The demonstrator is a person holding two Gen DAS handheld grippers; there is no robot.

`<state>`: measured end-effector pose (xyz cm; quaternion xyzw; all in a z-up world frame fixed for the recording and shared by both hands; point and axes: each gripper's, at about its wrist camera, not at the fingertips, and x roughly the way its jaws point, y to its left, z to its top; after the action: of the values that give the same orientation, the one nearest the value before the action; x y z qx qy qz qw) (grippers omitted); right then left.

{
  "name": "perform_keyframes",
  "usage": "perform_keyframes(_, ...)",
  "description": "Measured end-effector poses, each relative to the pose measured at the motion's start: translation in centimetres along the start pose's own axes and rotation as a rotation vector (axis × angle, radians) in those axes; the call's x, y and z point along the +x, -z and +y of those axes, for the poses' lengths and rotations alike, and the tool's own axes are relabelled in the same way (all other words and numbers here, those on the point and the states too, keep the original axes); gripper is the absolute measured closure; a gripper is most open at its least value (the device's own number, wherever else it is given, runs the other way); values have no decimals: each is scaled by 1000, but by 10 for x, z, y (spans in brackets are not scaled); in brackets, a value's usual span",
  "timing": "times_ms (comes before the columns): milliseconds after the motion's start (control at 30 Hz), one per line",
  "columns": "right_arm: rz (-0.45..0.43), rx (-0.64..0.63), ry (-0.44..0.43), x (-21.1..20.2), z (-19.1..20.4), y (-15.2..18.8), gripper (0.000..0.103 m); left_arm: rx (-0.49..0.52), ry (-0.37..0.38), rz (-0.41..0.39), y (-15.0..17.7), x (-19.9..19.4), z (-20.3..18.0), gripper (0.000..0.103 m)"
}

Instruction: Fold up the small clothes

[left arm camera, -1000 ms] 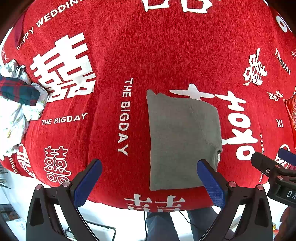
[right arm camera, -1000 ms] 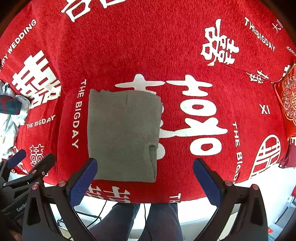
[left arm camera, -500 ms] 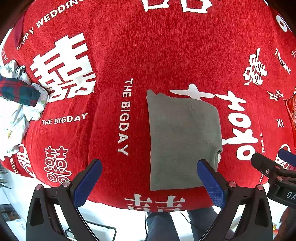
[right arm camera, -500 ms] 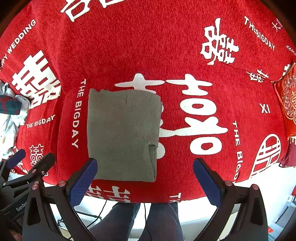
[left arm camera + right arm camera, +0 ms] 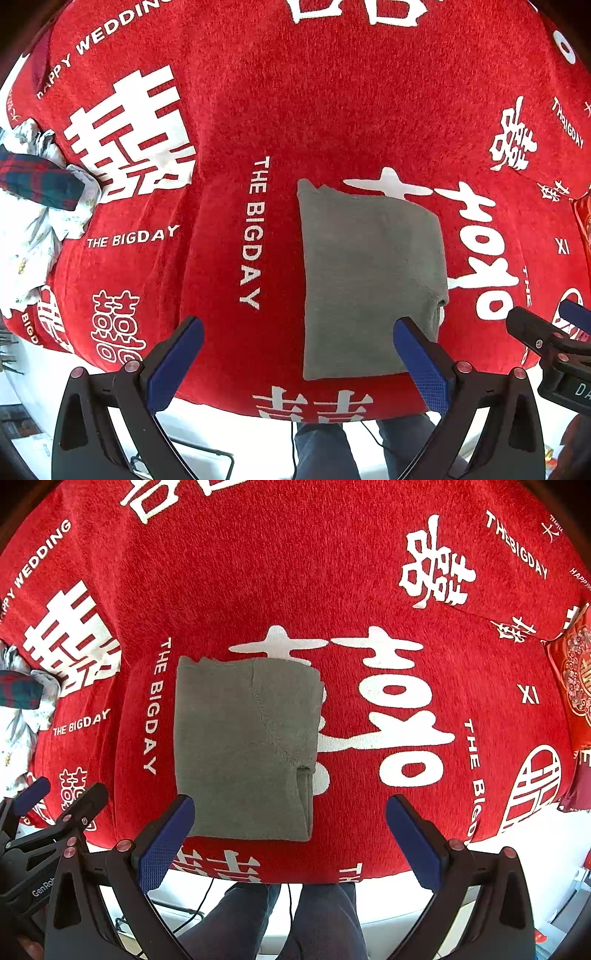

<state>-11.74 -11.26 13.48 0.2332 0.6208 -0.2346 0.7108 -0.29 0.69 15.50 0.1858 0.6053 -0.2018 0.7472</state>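
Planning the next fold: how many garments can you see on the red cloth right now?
2 for certain: a folded grey garment lying flat mid-cloth, and a plaid piece atop white printed fabric at the left edge. That pile may hide more.

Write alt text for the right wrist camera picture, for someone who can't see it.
A folded grey garment lies flat on a red cloth printed with white characters and "THE BIGDAY". The right gripper hovers open at the near edge, holding nothing, with the left gripper at lower left. A pile of other clothes sits at the far left.
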Motion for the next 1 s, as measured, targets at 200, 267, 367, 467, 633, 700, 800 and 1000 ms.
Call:
perform_keyframes(200, -1, 0, 0, 0, 1, 0, 0, -2, 1, 0, 0, 0, -1, 0)
perform_keyframes(267, 0, 0, 0, 0, 0, 0, 0, -1, -1, 0, 0, 0, -1, 0)
perform_keyframes(367, 0, -1, 0, 0, 0, 0, 0, 3, -4, -2, 0, 0, 0, 0)
perform_keyframes(467, -1, -1, 0, 0, 1, 0, 0, 4, -4, -2, 1, 0, 1, 0)
perform_keyframes(633, 0, 0, 0, 0, 2, 0, 0, 4, -7, -6, 1, -1, 2, 0)
perform_keyframes(700, 0, -1, 0, 0, 2, 0, 0, 7, -10, -9, 0, -1, 2, 0)
perform_keyframes(800, 1, -1, 1, 0, 2, 0, 0, 13, -14, -16, 0, -2, 0, 0)
perform_keyframes(1000, 0, 1, 2, 0, 3, 1, 0, 4, -6, -12, -1, -2, 0, 0)
